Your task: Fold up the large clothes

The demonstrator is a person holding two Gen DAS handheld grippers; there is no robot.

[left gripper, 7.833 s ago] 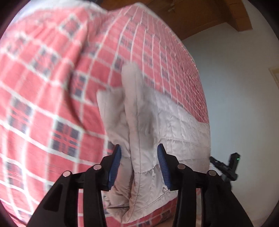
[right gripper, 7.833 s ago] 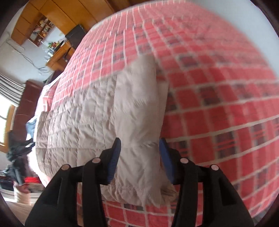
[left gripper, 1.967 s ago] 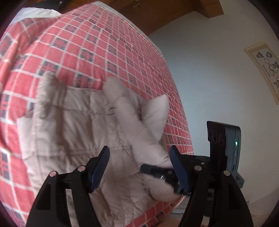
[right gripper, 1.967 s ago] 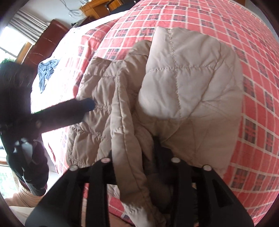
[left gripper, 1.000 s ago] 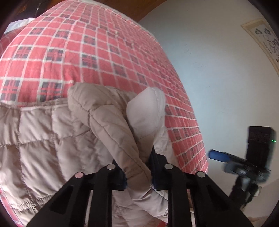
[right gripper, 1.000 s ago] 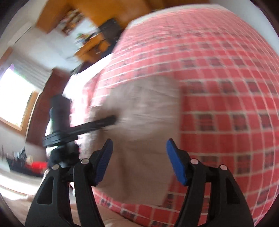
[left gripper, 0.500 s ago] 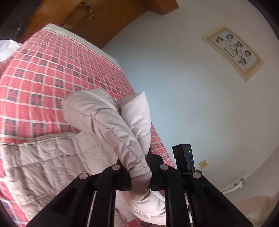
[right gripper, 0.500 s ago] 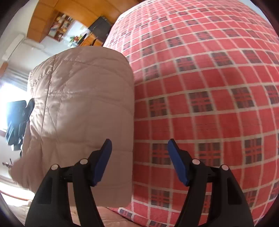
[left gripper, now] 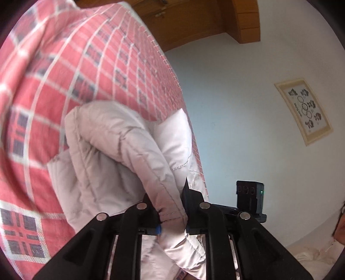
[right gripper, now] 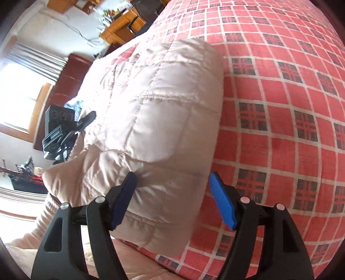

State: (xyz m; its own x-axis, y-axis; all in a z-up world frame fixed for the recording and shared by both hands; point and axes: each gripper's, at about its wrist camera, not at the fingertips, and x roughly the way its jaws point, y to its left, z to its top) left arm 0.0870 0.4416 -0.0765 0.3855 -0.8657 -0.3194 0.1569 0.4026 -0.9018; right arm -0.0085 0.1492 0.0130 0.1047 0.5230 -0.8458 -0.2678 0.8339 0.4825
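Observation:
A beige quilted jacket (right gripper: 155,103) lies folded on a red plaid bedspread (right gripper: 280,107). In the left wrist view my left gripper (left gripper: 172,206) is shut on a thick fold of the jacket (left gripper: 120,155), which rises from the jaws and bunches over the bedspread (left gripper: 54,75). In the right wrist view my right gripper (right gripper: 172,193) is open, its blue pads (right gripper: 222,200) straddling the near corner of the folded jacket without pinching it. The other gripper (right gripper: 62,129) shows at the jacket's left side.
A pale wall with a framed picture (left gripper: 304,109) stands beyond the bed, and a wooden cabinet (left gripper: 194,19) above. The other gripper's body (left gripper: 250,198) shows at the right. A window (right gripper: 19,94), a dark red headboard (right gripper: 64,79) and a wooden desk (right gripper: 123,28) lie left.
My left gripper, still shut on the jacket fold, has swung it over the bed. My right gripper stays open and has come down around the folded jacket's near corner.

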